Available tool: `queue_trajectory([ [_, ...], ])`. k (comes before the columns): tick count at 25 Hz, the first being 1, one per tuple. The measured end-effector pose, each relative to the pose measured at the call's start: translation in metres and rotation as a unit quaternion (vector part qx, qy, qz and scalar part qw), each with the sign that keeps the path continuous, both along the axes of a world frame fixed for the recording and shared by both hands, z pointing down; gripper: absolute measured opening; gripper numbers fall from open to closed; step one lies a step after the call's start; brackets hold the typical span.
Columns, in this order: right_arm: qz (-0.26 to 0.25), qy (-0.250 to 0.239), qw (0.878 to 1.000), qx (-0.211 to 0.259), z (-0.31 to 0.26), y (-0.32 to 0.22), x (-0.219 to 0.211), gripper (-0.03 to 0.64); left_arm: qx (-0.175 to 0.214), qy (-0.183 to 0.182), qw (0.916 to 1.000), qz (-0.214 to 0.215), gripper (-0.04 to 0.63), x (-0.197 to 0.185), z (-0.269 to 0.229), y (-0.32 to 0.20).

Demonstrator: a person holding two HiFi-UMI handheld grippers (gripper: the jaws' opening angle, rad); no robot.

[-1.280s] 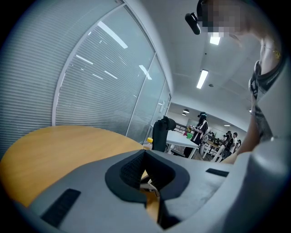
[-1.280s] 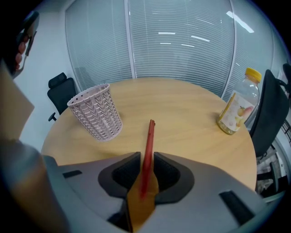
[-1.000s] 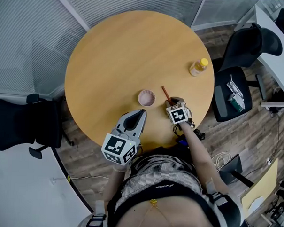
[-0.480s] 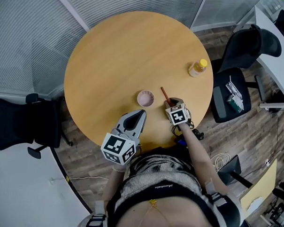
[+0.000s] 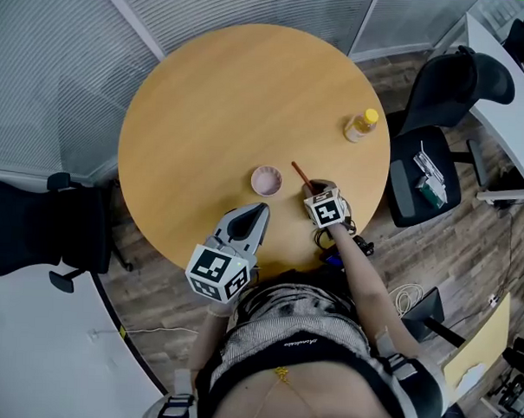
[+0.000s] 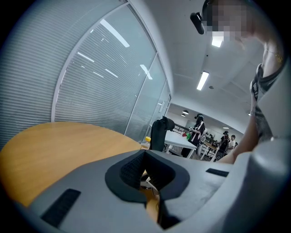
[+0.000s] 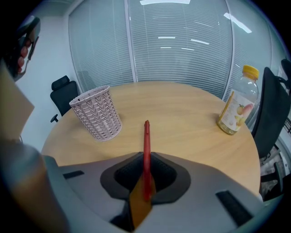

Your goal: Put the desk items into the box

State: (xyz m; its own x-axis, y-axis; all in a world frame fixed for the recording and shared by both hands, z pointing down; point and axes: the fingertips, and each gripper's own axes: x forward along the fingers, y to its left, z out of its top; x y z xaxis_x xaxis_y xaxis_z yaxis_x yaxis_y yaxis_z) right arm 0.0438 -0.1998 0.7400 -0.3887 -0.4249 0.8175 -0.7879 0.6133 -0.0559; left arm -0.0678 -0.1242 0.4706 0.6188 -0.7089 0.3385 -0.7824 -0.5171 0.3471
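The right gripper (image 5: 312, 187) tilts down over the red pen (image 7: 147, 145) lying on the bench (image 5: 206, 97). Its fingers (image 7: 91, 182) have just been closing and clamp the pen, likely to lift it into the pink basket (image 5: 267, 180) nearby. The left gripper (image 5: 260, 211) hovers at the bench edge, fingers together, empty. One pen, one basket, one bottle (image 5: 363, 124) — two grippers.

Office corner with a round wooden table (image 5: 215, 98)
Glass walls with closed blinds (image 5: 61, 56) run behind the table. The floor (image 5: 451, 247) is grey-brown wood plank. One black office chair (image 5: 36, 229) stands at the left (pushed well back) and another (image 5: 439, 125) at the right beside a white desk (image 5: 510, 76). Strip lights (image 6: 203, 80) glow on the ceiling.
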Motion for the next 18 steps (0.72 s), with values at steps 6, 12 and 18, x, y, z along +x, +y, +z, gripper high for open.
queue_trajectory([
  [6,-0.008,0.0,1.0,-0.01,0.0,0.0,0.0,0.06,0.004,0.002,1.0,-0.003,-0.002,0.001,-0.004,0.007],
  [12,-0.012,-0.001,1.0,-0.017,0.002,0.004,0.002,0.06,0.005,0.004,1.0,-0.003,-0.002,0.004,-0.005,0.015],
  [18,-0.012,0.0,1.0,-0.026,-0.002,0.011,0.004,0.06,0.003,0.003,1.0,0.0,-0.002,0.002,-0.005,0.024],
])
